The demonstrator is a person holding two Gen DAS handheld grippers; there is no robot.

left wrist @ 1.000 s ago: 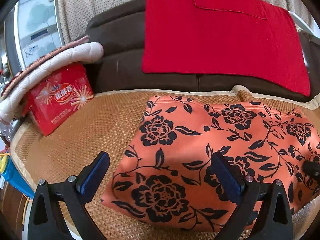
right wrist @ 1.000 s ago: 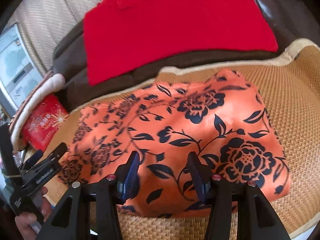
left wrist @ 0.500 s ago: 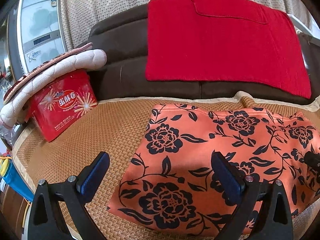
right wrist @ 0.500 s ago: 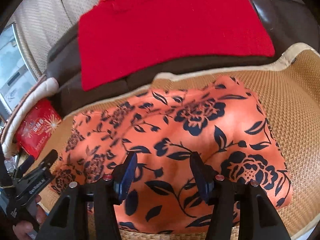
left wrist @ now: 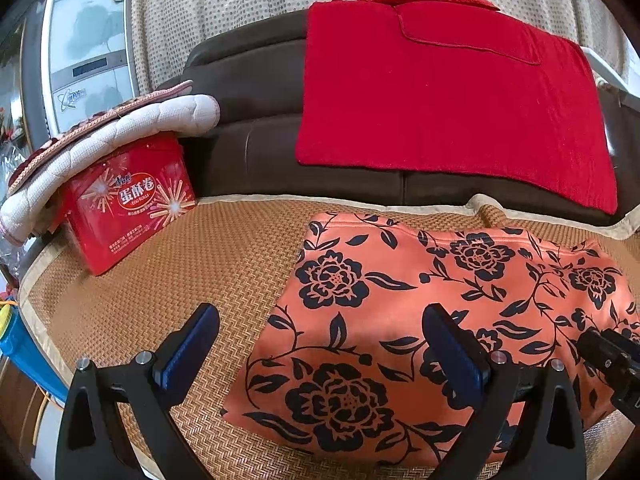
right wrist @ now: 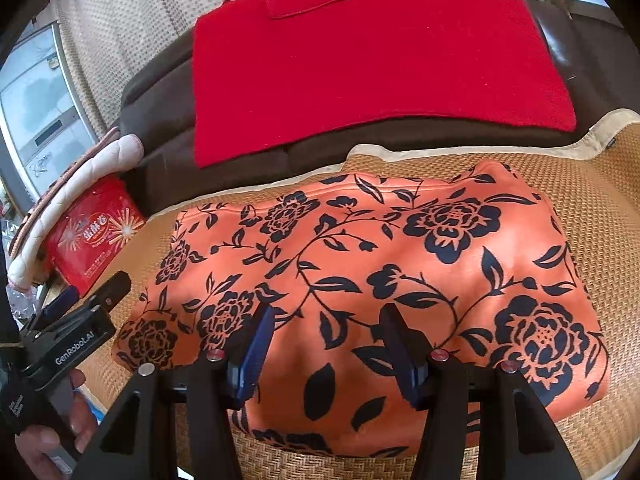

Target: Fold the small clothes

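Folded floral garment point(left wrist: 420, 320) lying long axis 9-to-3 on woven mat point(left wrist: 180, 280), right gripper point(right wrist: 326, 344) nearer over its middle, left gripper point(left wrist: 320, 344) straddling its 9 o'clock edge, both jaws released, grasping nothing.

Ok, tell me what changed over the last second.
Both claws backed away from the orange floral garment: the left claw and the right claw stayed open, gripping nothing. The garment stayed folded flat on the woven mat; the red tin didn't move.
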